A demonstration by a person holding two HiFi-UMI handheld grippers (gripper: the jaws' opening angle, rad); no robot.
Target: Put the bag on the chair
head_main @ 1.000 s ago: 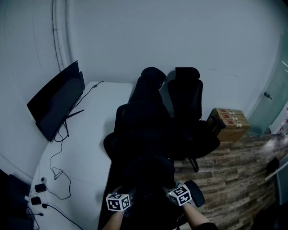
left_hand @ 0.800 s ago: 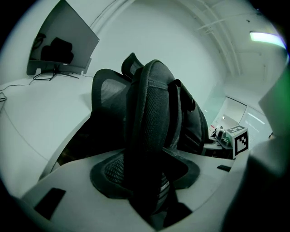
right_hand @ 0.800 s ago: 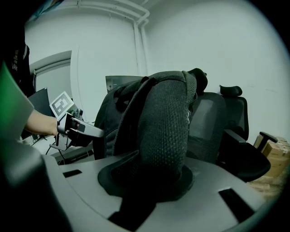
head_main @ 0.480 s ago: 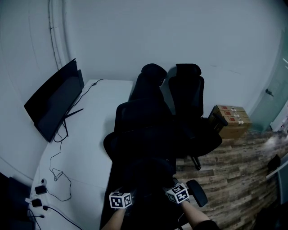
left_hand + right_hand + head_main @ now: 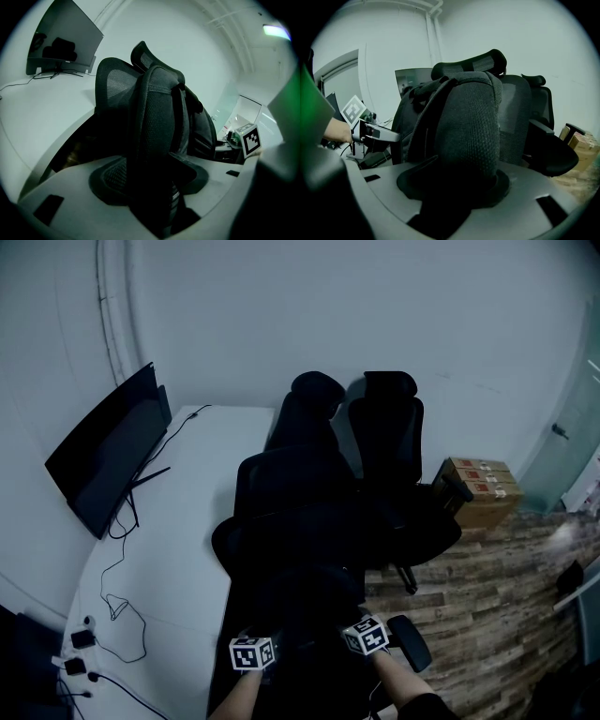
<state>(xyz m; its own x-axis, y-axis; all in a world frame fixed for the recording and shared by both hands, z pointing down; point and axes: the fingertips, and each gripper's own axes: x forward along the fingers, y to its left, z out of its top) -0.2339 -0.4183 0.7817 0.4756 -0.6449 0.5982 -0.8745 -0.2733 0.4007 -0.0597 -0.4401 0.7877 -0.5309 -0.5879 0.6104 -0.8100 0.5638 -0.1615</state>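
Note:
A black bag (image 5: 309,601) stands upright on the seat of the near black office chair (image 5: 292,486), leaning on its backrest. My left gripper (image 5: 262,645) is at the bag's left side and my right gripper (image 5: 354,629) at its right side. In the left gripper view a padded strap of the bag (image 5: 159,126) runs between the jaws of the left gripper (image 5: 154,190), which are opening. The right gripper view shows the bag's rounded bulk (image 5: 471,122) between the jaws of the right gripper (image 5: 454,190), also opening. The pads do not visibly press on the fabric.
A second black chair (image 5: 389,442) stands behind and to the right of the first. A white desk (image 5: 183,521) at the left carries a monitor (image 5: 103,456) and loose cables (image 5: 117,606). Cardboard boxes (image 5: 480,491) sit on the wood-pattern floor (image 5: 487,615) at the right.
Both grippers have drawn back slightly toward me, and the right one has shifted a little left. The bag stays put on the chair seat.

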